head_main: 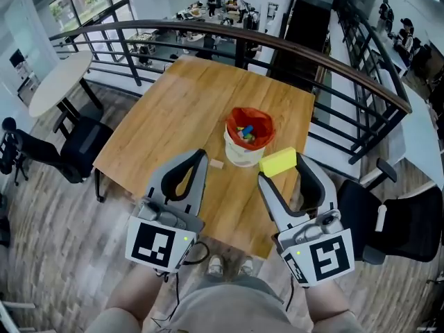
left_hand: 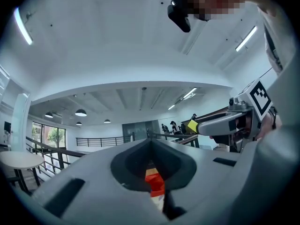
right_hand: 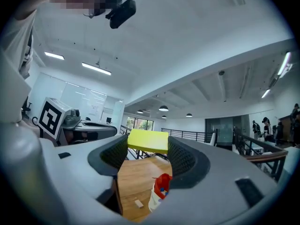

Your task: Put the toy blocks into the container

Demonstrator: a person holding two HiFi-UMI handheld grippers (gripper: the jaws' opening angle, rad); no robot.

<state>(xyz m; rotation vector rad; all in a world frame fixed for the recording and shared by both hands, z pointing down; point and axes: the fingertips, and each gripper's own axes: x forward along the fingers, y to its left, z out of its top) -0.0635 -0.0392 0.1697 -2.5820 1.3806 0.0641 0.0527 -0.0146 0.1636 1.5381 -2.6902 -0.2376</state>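
A white container [head_main: 244, 151] lined with a red bag stands mid-table with several coloured blocks inside. My right gripper [head_main: 279, 164] is shut on a yellow block [head_main: 277, 161], held just right of the container and above the table. The right gripper view shows that yellow block [right_hand: 147, 140] between the fingertips, with the container [right_hand: 161, 192] below. A small wooden block [head_main: 217, 163] lies on the table left of the container, also visible as the wooden block [right_hand: 138, 203]. My left gripper [head_main: 200, 157] hovers beside it, shut and empty. Through its jaws only the red bag [left_hand: 154, 182] shows.
The wooden table [head_main: 180, 109] ends close to my body. A dark curved railing [head_main: 291, 47] runs behind it. A black chair [head_main: 83, 148] and a round white table [head_main: 59, 82] stand at left, another chair [head_main: 395, 220] at right.
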